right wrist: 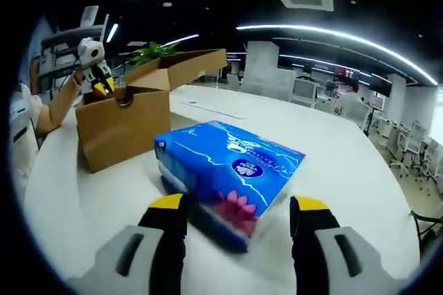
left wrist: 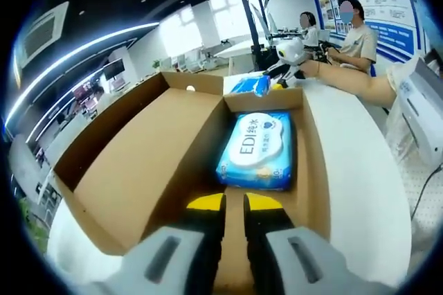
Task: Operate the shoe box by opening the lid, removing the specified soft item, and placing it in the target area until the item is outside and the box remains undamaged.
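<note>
White table [right wrist: 360, 170] | tissue pack [right wrist: 228, 170] between wide-open right gripper [right wrist: 239, 215] | left gripper [left wrist: 234, 203] closed over shoe box [left wrist: 138, 170]

The wipes pack [left wrist: 257, 149] lying in the shoe box [left wrist: 138, 163] reads "EDI".

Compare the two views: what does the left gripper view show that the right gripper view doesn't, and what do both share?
Left gripper view: the inside of the open box, a wet-wipes pack lying in it, beyond the shut left tool.

Right gripper view: the blue tissue pack in full, on the table, the open right tool straddling its near end.

Both: the cardboard box, the white table, the tissue pack.
</note>
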Demonstrator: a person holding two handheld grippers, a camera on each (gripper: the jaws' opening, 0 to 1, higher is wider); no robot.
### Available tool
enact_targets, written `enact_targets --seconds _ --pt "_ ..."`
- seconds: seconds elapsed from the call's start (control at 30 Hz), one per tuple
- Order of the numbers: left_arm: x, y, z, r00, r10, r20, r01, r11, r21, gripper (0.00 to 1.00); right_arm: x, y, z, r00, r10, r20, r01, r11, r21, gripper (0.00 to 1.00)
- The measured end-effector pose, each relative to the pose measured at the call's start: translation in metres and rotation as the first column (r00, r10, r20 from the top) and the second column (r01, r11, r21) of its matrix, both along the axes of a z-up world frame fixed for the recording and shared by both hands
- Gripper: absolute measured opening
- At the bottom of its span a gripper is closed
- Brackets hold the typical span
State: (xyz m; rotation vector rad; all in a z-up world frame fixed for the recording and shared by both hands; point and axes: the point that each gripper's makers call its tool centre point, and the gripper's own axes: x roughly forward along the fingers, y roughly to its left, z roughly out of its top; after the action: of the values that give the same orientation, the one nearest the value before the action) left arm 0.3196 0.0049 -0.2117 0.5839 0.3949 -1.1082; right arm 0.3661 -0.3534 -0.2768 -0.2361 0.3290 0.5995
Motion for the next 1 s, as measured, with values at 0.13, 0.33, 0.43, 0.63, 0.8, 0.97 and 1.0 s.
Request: enact_targets --seconds 0.13,0.33,0.43,0.63,0.8,0.97,1.0 --pt "0.000 0.000 -0.002 1.000 0.001 -0.001 -0.001 1.000 0.005 0.10 0.001 0.002 0.000 1.000 0.015 0.016 -0.015 1.000 -0.004 0.61" --pt "-0.002 -0.001 -0.003 1.000 -0.005 -0.001 0.005 1.000 0.009 0.10 -0.003 -0.004 0.001 0.999 0.030 0.016 -0.030 1.000 0.001 0.57" --pt "-0.003 -0.001 -0.002 1.000 -0.004 -0.002 0.004 1.000 0.006 0.10 -0.006 -0.010 0.005 0.999 0.026 0.027 -0.026 1.000 0.006 0.52" --pt "-0.004 -0.001 -0.002 1.000 -0.006 -0.004 0.006 1.000 0.005 0.10 -0.007 -0.010 0.006 0.999 0.032 0.044 -0.032 0.999 0.009 0.46" --pt "-0.006 -0.003 -0.003 1.000 -0.011 -0.006 0.011 1.000 0.007 0.10 -0.005 -0.012 0.005 0.999 0.028 0.039 -0.028 1.000 0.012 0.46" --pt "-0.007 -0.002 -0.002 1.000 -0.010 -0.004 0.010 1.000 0.005 0.10 -0.013 -0.017 0.020 0.998 -0.002 0.065 0.000 0.999 0.033 0.47" --pt "-0.007 -0.002 -0.002 1.000 -0.009 -0.003 0.009 1.000 0.003 0.10 -0.012 -0.020 0.029 0.995 -0.016 0.096 0.012 0.999 0.046 0.47"
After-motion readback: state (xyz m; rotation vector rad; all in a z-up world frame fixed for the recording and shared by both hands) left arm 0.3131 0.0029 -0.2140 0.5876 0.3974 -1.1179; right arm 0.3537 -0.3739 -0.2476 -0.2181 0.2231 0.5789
